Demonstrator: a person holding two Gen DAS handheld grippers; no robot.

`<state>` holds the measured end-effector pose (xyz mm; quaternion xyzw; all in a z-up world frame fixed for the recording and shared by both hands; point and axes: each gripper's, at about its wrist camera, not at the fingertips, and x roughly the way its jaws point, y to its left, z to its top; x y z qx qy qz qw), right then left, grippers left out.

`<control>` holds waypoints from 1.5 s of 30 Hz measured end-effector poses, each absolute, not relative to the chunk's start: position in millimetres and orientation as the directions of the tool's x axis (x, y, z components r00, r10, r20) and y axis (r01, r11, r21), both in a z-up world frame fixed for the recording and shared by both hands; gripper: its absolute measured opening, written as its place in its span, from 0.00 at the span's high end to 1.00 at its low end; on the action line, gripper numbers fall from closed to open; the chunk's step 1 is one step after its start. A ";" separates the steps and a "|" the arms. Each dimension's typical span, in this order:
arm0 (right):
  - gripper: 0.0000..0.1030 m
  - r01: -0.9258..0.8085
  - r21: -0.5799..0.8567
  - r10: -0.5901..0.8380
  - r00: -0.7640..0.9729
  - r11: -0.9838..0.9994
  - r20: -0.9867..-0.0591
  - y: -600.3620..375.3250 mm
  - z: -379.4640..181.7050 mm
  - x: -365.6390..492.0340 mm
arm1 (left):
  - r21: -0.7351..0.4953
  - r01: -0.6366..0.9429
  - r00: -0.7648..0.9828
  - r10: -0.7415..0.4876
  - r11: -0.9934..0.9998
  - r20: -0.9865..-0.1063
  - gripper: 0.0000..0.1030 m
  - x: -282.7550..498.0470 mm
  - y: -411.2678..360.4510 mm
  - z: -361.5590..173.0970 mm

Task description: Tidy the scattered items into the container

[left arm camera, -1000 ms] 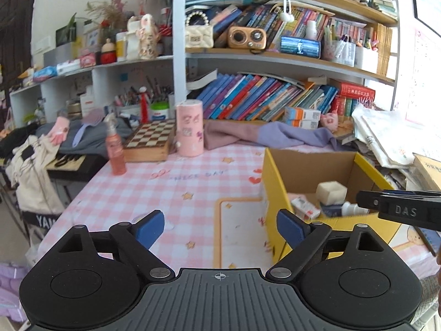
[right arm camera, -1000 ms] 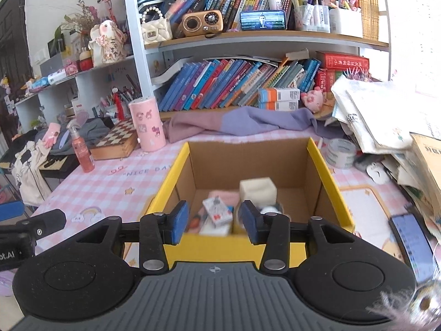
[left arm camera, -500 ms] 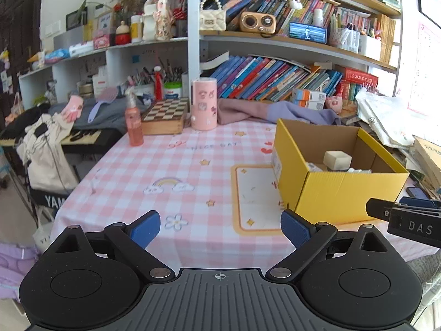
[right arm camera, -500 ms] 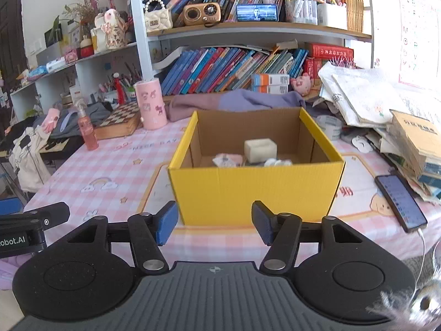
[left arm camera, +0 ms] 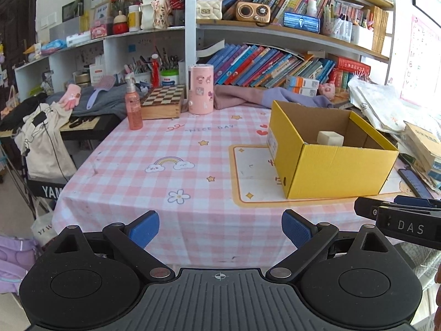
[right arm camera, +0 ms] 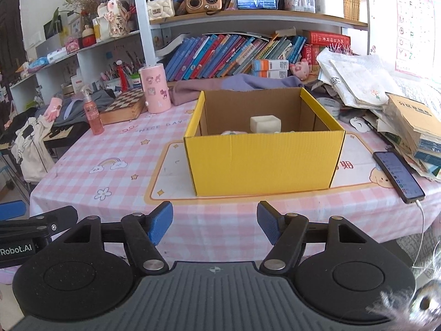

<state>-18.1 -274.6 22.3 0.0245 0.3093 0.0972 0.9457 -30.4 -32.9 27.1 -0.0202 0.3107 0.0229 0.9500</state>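
Both tongs apart, empty

Bright daylight comes in from the right and washes the papers (left arm camera: 386, 102) and wall chart (right arm camera: 413, 22) there almost white. The far left corner is dark. Both pictures are sharp in the middle. Shelves (left arm camera: 289, 30) bend near the edges. Shadows are soft.

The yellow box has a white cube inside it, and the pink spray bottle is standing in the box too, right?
Not quite. The white cube is in the yellow box, but the pink spray bottle stands outside on the table, beside the chessboard. The right wrist view shows it.
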 end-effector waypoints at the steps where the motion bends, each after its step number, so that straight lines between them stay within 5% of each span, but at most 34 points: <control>1: 0.33 -0.169 0.104 0.197 0.791 0.980 -0.580 -273.4 21.9 -20.0 | -0.026 -0.057 0.806 0.030 0.998 -0.591 0.05 -31.0 -31.7 26.8; 18: 0.10 -0.153 0.084 0.173 0.775 0.985 -0.607 -267.4 13.4 -34.7 | -0.014 -0.054 0.787 0.034 0.998 -0.616 0.01 -39.8 -28.7 20.8; 45: 0.06 -0.168 0.081 0.181 0.754 0.982 -0.632 -265.2 8.2 -31.8 | -0.025 -0.048 0.753 0.020 0.999 -0.658 0.00 -37.8 -30.0 15.0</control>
